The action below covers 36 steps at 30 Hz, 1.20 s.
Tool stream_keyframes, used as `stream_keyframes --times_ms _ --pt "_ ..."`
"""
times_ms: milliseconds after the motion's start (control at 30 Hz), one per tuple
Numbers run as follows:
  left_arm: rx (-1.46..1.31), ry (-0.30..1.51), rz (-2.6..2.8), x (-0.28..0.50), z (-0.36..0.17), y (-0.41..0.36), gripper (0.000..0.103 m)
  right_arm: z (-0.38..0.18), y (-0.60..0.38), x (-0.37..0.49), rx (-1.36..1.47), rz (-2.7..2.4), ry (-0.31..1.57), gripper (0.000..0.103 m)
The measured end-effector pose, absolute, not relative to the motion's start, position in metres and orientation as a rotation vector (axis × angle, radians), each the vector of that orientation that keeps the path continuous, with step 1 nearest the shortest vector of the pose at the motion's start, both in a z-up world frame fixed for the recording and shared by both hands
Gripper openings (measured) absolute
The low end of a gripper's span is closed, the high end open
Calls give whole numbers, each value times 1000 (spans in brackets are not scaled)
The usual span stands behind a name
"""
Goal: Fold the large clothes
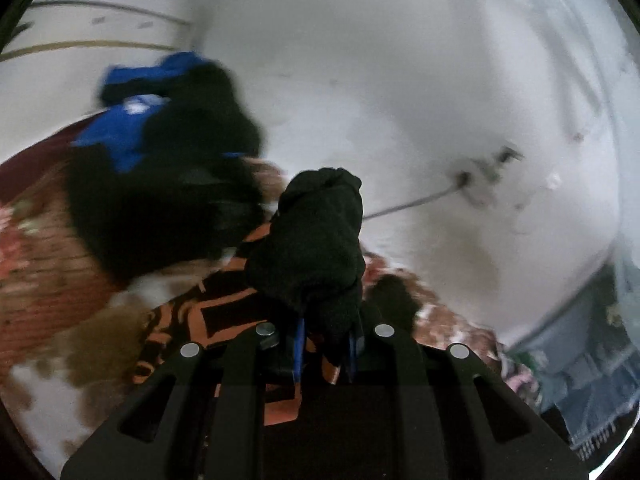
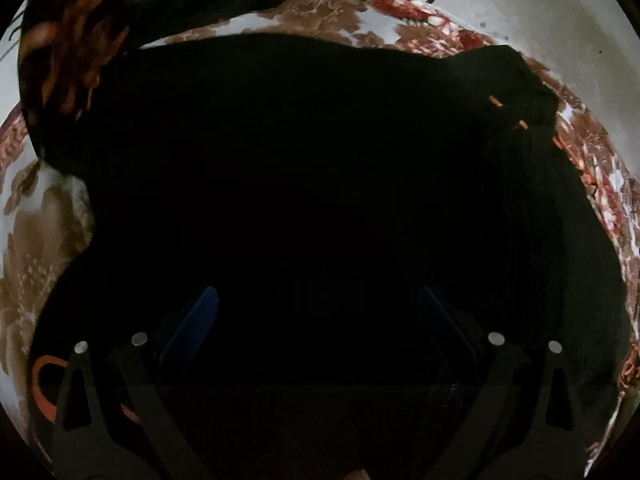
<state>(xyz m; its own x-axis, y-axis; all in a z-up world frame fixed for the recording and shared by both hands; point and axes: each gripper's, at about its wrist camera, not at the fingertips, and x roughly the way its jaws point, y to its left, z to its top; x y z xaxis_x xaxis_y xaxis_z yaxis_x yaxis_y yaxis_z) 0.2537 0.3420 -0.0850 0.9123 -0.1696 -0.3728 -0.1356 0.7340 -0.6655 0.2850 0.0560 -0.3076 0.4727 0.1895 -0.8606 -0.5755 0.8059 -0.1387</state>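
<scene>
Two grippers share the work, and each is set for a different job. The left gripper has its blue pads pinched almost together on a bunched wad of the black garment, which stands up thick and dark from between the fingers; an orange-and-black patterned part of the cloth trails down beneath it toward the bed. That tight hold on a gathered edge looks meant for carrying one side of the garment across for a fold. The right gripper points steeply down with its blue pads standing wide apart and nothing pressed between them; whether they touch the cloth below cannot be told in the dark. Directly under it the main spread of the same garment lies flat on a floral bedspread, filling nearly the whole view, probably laid out so that it can be folded in place. Farther off in the left view a blurred heap of black and blue clothes sits on the bed near a white wall.
</scene>
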Motion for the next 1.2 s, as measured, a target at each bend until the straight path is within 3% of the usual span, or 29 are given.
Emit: stream_keyframes --times_ms 300,633,1200 --pt "-712 460 -232 335 -64 201 13 -326 51 284 -438 474 961 99" --pt "-640 611 -304 377 -87 70 13 -328 47 283 -420 488 931 99" --pt "-363 833 -326 421 -209 -144 13 -331 38 284 -337 509 867 99"
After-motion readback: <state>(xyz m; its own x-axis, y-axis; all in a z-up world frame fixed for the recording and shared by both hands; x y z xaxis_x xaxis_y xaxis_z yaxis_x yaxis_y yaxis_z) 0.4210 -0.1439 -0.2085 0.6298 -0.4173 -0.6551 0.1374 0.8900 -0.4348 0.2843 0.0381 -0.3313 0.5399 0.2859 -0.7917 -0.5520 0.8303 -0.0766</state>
